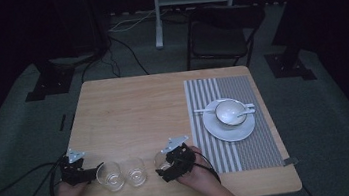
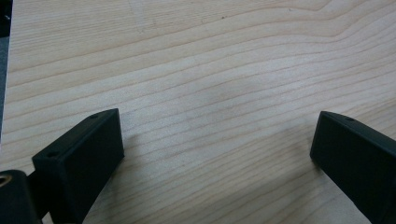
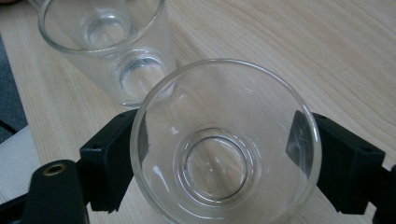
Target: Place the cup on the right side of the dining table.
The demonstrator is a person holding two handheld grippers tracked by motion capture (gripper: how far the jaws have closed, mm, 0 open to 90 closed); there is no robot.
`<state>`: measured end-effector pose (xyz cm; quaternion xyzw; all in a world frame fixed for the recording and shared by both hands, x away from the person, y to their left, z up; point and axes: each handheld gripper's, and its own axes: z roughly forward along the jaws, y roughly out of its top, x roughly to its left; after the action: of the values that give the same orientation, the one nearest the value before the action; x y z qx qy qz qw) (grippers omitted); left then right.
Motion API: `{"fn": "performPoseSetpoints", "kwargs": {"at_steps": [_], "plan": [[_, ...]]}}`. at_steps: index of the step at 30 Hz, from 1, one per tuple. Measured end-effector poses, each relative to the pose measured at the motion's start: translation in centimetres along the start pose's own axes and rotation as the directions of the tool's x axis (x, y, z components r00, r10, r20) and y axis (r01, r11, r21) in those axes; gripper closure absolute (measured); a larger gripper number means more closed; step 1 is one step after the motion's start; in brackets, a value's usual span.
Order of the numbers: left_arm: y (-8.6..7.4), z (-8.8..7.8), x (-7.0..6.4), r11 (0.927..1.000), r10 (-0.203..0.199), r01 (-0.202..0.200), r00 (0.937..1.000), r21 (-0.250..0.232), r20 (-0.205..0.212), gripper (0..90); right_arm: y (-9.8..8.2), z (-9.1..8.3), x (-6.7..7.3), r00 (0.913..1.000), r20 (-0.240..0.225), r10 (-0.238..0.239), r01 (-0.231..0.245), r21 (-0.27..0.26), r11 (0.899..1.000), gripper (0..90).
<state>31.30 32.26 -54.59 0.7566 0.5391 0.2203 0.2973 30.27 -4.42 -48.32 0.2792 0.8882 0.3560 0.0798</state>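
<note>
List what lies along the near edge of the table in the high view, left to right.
left gripper → first glass → second glass → right gripper around a third glass → striped placemat

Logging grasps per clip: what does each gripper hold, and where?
Right gripper: a clear glass, jaws on opposite sides of its wall. Left gripper: open, nothing.

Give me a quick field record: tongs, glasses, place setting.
left tongs: open, over bare table, nothing between the jaws
right tongs: jaws at either side of a clear glass; firm grip cannot be told
other glasses: two upright, side by side between the tongs
placemat: striped, far right
plate: on placemat, with bowl and spoon
</note>
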Motion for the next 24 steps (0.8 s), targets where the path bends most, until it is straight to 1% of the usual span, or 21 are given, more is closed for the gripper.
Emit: {"fn": "performPoseSetpoints", "kwargs": {"at_steps": [4, 10, 14, 22, 23, 24], "plan": [[0.0, 0.0, 0.0, 1.0, -0.001, 0.001, 1.0, -0.002, 0.0, 3.1, 0.1, -0.3, -0.3, 0.9999, 0.013, -0.001, 0.001, 0.008, 1.0, 17.6], [0.0, 0.0, 0.0, 1.0, 0.001, -0.001, 1.0, 0.0, 0.0, 3.1, 0.3, -0.9, -0.8, 0.9996, 0.023, 0.016, -0.016, -0.016, 1.0, 17.6], [0.0, 0.0, 0.0, 1.0, 0.002, -0.002, 1.0, 0.0, 0.0, 3.1, 0.7, -1.4, -1.2, 0.9991, 0.039, 0.018, -0.016, -0.032, 0.999, 17.6], [0.0, 0.0, 0.0, 1.0, 0.002, -0.002, 1.0, 0.0, 0.0, 3.1, 1.8, -2.2, -2.6, 0.9973, 0.068, 0.028, -0.024, -0.053, 0.998, 17.6], [0.0, 0.0, 0.0, 1.0, 0.002, -0.002, 1.0, 0.0, 0.0, 3.1, 1.9, -2.3, -2.7, 0.9967, 0.073, 0.035, -0.03, -0.063, 0.998, 17.6], [0.0, 0.0, 0.0, 1.0, 0.001, -0.001, 1.0, -0.001, 0.0, 3.1, 2.0, -2.4, -2.9, 0.9964, 0.076, 0.037, -0.032, -0.062, 0.998, 17.6]]}}
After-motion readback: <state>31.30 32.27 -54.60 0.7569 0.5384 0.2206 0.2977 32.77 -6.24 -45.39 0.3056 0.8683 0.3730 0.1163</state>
